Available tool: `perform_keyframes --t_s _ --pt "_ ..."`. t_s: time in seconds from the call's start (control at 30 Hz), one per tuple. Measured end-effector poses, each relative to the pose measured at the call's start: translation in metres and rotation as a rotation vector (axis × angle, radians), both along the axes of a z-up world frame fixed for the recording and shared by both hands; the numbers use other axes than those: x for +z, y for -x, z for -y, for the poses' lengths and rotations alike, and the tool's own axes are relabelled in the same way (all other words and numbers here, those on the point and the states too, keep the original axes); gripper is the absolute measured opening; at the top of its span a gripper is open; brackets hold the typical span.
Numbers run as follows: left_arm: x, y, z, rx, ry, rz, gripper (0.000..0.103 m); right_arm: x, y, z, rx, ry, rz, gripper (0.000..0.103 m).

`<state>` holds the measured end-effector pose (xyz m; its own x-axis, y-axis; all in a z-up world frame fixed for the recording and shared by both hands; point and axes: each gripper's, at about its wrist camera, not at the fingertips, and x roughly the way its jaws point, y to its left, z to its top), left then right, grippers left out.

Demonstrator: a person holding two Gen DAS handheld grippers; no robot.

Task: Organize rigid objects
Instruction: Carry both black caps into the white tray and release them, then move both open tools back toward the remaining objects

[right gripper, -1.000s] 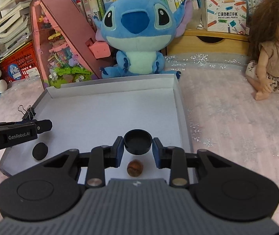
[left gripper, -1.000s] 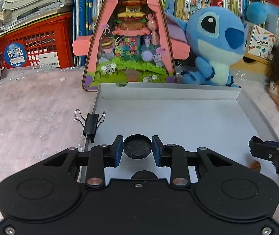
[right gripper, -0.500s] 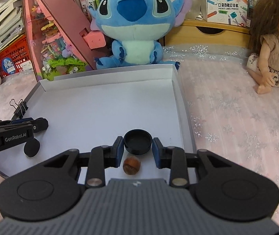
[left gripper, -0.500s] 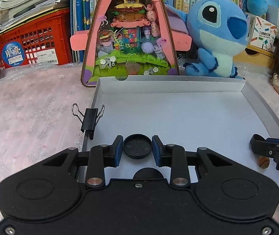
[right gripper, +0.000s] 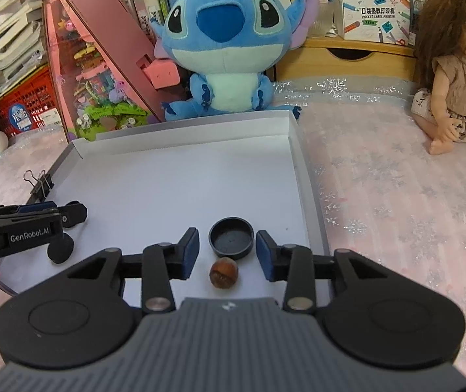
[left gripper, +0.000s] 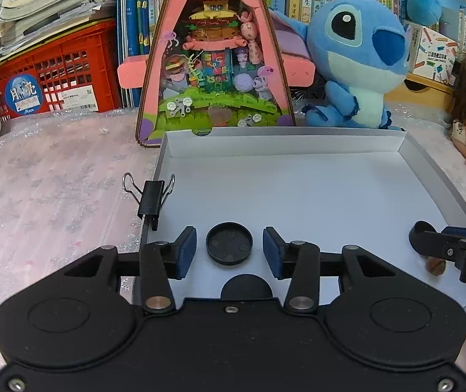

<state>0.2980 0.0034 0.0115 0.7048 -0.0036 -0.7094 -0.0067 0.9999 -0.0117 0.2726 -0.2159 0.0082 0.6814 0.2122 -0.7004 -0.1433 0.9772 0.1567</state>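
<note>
Black cap (left gripper: 229,243) lies in the white tray (left gripper: 298,179), framed by the parted, untouching fingers of the left gripper (left gripper: 229,251). Right gripper (right gripper: 227,250) likewise spread around a second cap (right gripper: 231,236); a nut, possibly hazelnut (right gripper: 223,273), nearer. Binder clip (left gripper: 151,196) is clipped on the tray's left rim. Plush toy (right gripper: 223,49) sits beyond.

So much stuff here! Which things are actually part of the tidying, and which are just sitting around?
Part of the job:
- white tray
- left black cap
- right black cap
- hazelnut
- binder clip
- left gripper, right gripper, jaws open

Just lying about:
- Stitch plush
- doll
- pink toy house
- red crate
</note>
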Motion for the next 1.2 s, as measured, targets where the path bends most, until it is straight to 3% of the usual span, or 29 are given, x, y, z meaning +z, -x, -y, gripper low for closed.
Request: perform_keyframes --t_s 0.1,0.27,0.33,0.67,1.2 --pt "0.006 0.007 0.001 -0.012 0.001 0.016 0.051 0.004 0.007 0.002 0.006 -0.001 0.028 0.064" --pt "0.017 0.026 0.005 -0.043 -0.011 0.060 0.072 0.013 0.023 0.003 0.018 0.008 0.081 0.077" --pt "0.021 0.033 0.007 -0.058 -0.008 0.070 0.075 0.016 0.031 0.003 0.027 0.012 0.101 0.079" --pt "0.030 0.076 0.012 -0.097 -0.006 0.103 0.080 0.029 0.073 0.002 0.064 0.049 0.196 0.088" --pt "0.027 0.139 0.013 -0.136 0.035 0.113 0.083 0.031 0.128 0.008 0.081 0.030 0.276 0.097"
